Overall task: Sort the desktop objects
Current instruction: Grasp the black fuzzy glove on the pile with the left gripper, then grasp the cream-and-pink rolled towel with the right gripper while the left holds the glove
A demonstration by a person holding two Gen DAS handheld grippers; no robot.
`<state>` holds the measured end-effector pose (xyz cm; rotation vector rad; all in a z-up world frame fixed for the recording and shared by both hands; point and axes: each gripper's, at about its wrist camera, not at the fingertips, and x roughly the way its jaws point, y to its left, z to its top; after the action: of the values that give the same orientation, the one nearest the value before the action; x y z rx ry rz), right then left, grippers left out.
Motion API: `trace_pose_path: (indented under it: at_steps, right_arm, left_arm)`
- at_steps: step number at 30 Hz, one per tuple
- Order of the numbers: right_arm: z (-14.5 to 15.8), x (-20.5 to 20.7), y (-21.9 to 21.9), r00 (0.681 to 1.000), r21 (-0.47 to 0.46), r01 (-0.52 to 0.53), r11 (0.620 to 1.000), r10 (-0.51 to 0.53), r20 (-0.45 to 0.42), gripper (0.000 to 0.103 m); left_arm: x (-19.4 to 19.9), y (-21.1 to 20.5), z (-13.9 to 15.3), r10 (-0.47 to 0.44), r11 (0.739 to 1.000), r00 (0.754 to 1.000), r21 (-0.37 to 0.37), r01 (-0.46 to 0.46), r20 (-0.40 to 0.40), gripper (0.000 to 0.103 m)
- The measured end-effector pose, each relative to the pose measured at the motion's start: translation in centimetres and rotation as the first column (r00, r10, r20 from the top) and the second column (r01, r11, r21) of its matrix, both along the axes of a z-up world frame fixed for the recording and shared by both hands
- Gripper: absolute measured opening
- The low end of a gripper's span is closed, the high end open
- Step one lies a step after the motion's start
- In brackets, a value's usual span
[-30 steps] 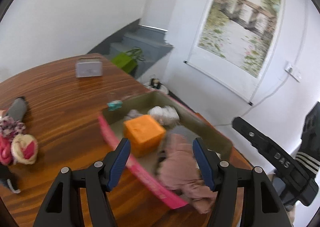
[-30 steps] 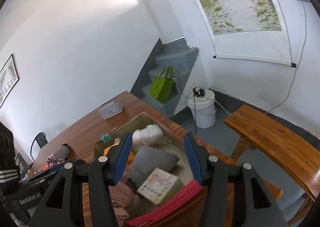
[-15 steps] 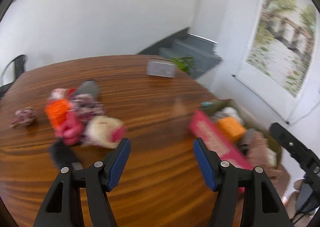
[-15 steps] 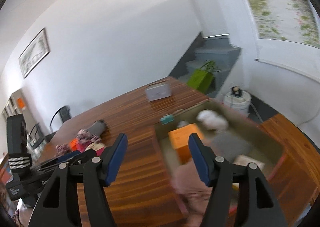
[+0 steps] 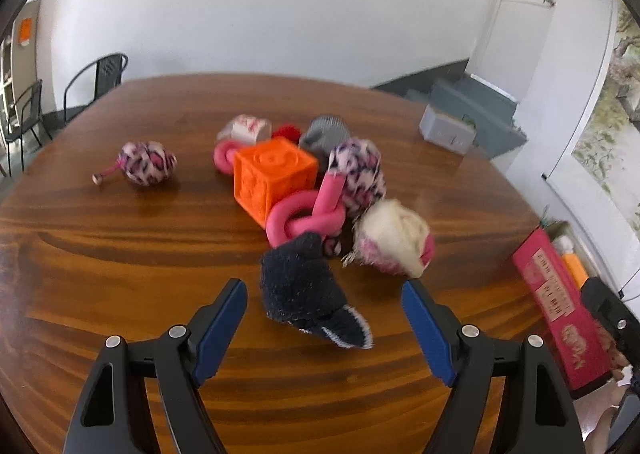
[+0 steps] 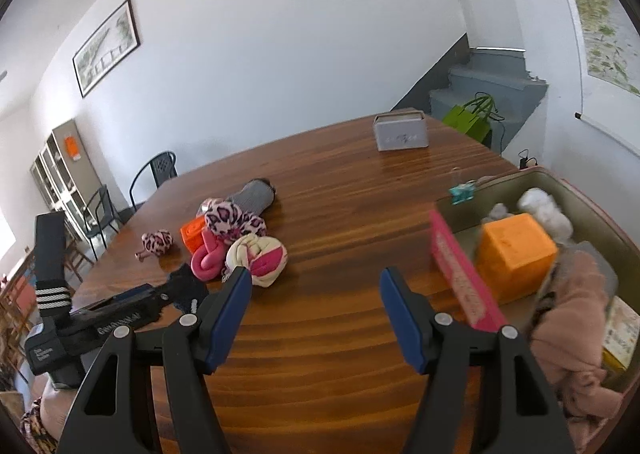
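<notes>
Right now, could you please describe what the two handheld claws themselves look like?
Both look alike: the left claw and right claw have black plastic frames with triangular cut-outs and silver screw heads at the joints. Each finger carries a flat blue pad. Seen from the right wrist view, the left unit's black body shows white lettering and a black strap with white stripes.

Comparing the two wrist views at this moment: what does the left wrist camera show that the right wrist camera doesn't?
Only the left wrist view shows the whole dark sock, lying between the open jaws of the left gripper, and the small red pompom. Only the right wrist view shows the inside of the box: an orange block, white fluff and pink cloth. Both show the wooden table, the toy pile with the orange cube and pink knot, and the grey case.
</notes>
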<state>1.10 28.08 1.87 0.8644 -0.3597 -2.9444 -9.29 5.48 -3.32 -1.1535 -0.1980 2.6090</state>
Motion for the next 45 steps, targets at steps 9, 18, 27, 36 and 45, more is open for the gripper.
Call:
trace_pose_path:
  at_steps: [9, 18, 27, 36, 45]
  right_arm:
    - [-0.4, -3.2, -2.5, 0.998, 0.030, -0.047, 0.998, 0.046, 0.042, 0.071]
    - [-1.7, -8.0, -4.9, 0.980, 0.025, -0.154, 0.988, 0.150, 0.129, 0.071]
    - [-4.1, -12.0, -6.3, 0.965, 0.036, -0.159, 0.987, 0.147, 0.218, 0.074]
    - [-5.1, -13.6, -7.4, 0.956, 0.051, -0.174, 0.984, 0.156, 0.247, 0.074]
    - [-5.7, -14.8, -8.2, 0.954, 0.077, -0.171, 0.982, 0.146, 0.262, 0.074]
  left_arm:
    - [-2.5, -1.3, -2.1, -0.018, 0.999, 0.995, 0.031, 0.015, 0.094, 0.050]
    - [-0.7, -3.4, 0.9, 0.031, 0.999, 0.999, 0.036, -0.030, -0.014, 0.050]
    - [-1.5, -4.2, 1.0, 0.048, 0.998, 0.999, 0.051, -0.048, 0.006, 0.050]
    - [-1.4, -4.3, 1.1, 0.056, 0.997, 0.998, 0.044, -0.056, 0.002, 0.050]
    - [-1.4, -4.1, 1.0, 0.057, 0.998, 0.998, 0.031, -0.057, 0.000, 0.050]
